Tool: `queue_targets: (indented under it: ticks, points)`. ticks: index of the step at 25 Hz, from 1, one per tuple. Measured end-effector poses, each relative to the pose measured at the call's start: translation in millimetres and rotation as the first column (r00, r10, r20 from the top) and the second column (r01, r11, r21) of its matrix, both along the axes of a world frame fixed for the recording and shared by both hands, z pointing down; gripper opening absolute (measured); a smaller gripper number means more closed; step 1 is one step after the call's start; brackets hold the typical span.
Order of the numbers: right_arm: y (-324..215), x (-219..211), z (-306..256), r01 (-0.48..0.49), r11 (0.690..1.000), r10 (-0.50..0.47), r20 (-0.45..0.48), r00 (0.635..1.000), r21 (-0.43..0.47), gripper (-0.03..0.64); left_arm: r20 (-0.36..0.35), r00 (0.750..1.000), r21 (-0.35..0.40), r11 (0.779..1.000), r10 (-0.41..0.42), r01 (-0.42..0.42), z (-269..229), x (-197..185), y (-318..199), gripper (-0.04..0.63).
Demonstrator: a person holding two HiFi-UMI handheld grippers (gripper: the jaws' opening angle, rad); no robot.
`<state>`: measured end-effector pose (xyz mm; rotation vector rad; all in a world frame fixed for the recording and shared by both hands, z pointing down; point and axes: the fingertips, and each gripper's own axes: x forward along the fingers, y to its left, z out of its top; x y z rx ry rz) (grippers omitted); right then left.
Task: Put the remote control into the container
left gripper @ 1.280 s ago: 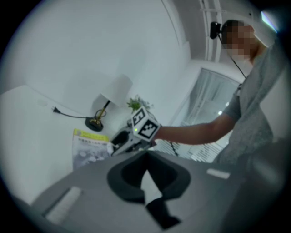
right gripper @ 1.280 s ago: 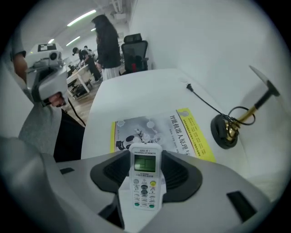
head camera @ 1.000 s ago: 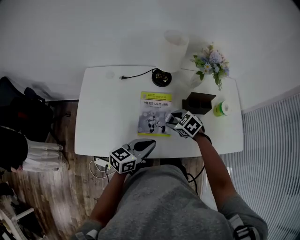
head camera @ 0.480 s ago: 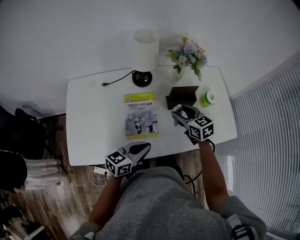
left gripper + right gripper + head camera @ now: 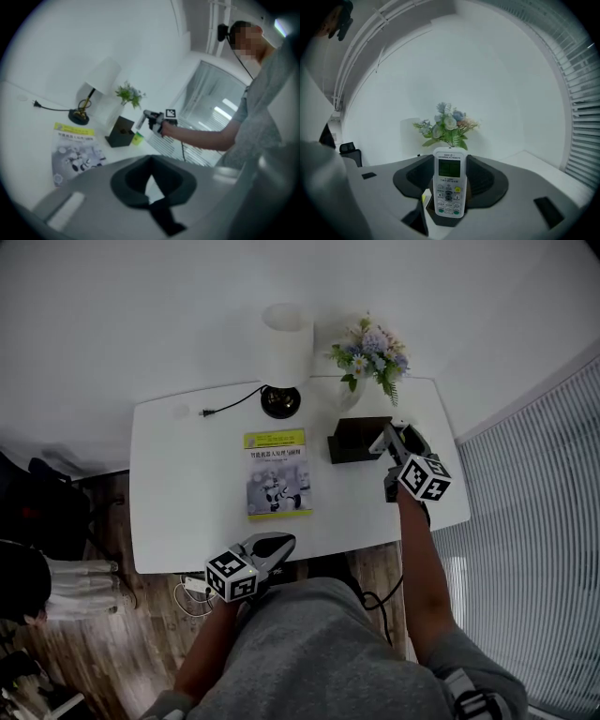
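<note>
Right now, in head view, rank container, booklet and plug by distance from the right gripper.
1. Container, just left of the right gripper, which holds the remote.
2. Booklet, farther left, centre.
3. Plug, far left, at the back.

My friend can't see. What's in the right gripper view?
The right claw grips a white remote control, upright, its screen and buttons facing the camera. Behind it, a bunch of flowers stands against a white wall.
</note>
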<state>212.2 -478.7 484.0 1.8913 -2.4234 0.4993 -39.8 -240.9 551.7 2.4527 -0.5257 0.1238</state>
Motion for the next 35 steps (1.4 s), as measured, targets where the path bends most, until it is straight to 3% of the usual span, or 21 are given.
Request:
queue_targets:
  ticks: [5,16,24,35]
  points:
    - [-25.1,11.4,1.9,-0.048,0.998,0.049,-0.004,0.999,0.026,0.221,0.01,1.0,-0.01,1.0,-0.03,0.03,0.4,-7.2,0.0,-0.005]
    - [-46.0,-2.6,39.4,0.0,1.0,0.001,-0.099,0.995,0.008,0.221,0.046,0.995,-0.051,0.995,-0.086,0.088,7.9,-24.4,-7.6,-0.005]
    - [-50.6,10.6,64.1,-0.064,0.998,0.062,-0.105,0.993,-0.016,0.221,0.064,0.996,-0.058,0.996,-0.061,0.065,7.8,-17.8,-19.4,-0.005]
    - [-41.9,2.8,112.8,-0.044,0.994,0.028,-0.16,0.987,-0.102,0.221,0.092,0.996,-0.068,0.998,0.003,0.003,10.9,-2.3,-27.1,-0.005]
